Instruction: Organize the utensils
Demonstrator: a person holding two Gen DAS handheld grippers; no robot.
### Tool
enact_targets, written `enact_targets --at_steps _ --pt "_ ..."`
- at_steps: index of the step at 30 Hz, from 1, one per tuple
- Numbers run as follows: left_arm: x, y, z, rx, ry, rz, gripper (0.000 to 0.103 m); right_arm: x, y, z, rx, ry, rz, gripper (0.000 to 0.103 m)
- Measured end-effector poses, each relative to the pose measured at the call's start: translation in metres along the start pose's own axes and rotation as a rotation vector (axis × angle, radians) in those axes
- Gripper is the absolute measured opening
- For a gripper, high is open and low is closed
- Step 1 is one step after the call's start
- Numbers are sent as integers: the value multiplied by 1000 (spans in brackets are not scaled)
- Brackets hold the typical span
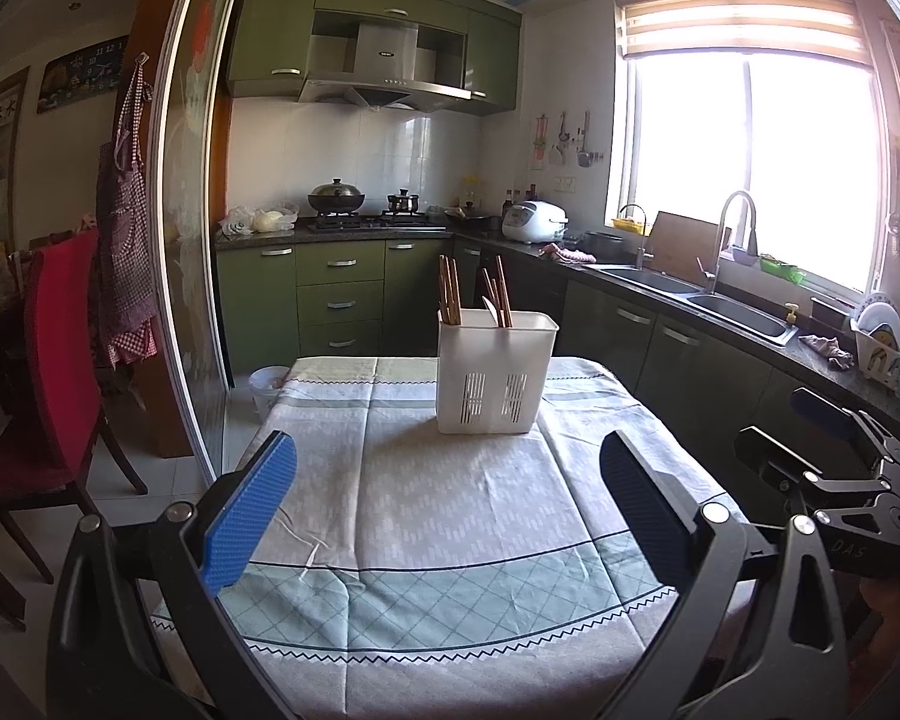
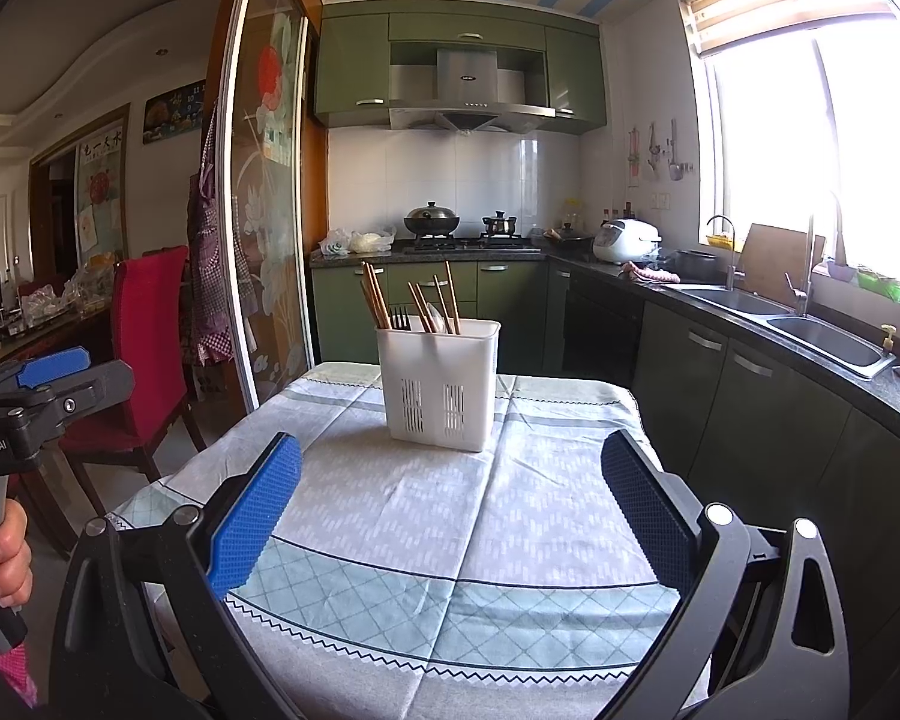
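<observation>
A white slotted utensil holder [image 1: 495, 372] stands upright near the far end of the table, also in the right wrist view [image 2: 437, 384]. It holds several wooden chopsticks [image 1: 450, 297] [image 2: 375, 300], a white spoon [image 1: 491, 309] and a dark fork [image 2: 399, 318]. My left gripper [image 1: 447, 480] is open and empty, held above the tablecloth short of the holder. My right gripper [image 2: 450, 480] is open and empty, likewise short of the holder. The right gripper shows at the right edge of the left wrist view [image 1: 834, 450]; the left gripper shows at the left edge of the right wrist view [image 2: 48, 384].
The table wears a grey and green patterned cloth [image 1: 450, 540] [image 2: 450, 540]. A red chair [image 1: 60, 372] [image 2: 144, 336] stands at the left. Green cabinets and a counter with a double sink [image 1: 690, 294] [image 2: 810, 330] run along the right. A small bin [image 1: 267, 390] sits on the floor beyond the table.
</observation>
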State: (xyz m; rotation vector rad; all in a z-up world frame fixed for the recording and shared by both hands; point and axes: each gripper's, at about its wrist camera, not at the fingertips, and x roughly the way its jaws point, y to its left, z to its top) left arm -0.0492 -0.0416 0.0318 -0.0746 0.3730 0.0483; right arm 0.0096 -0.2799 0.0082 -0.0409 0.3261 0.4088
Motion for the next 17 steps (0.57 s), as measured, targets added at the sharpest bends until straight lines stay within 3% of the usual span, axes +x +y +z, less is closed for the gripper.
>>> enact_targets --at_steps 17 --pt "0 4 0 -11 7 -29 96 0 -1 -1 0 1 -2 99"
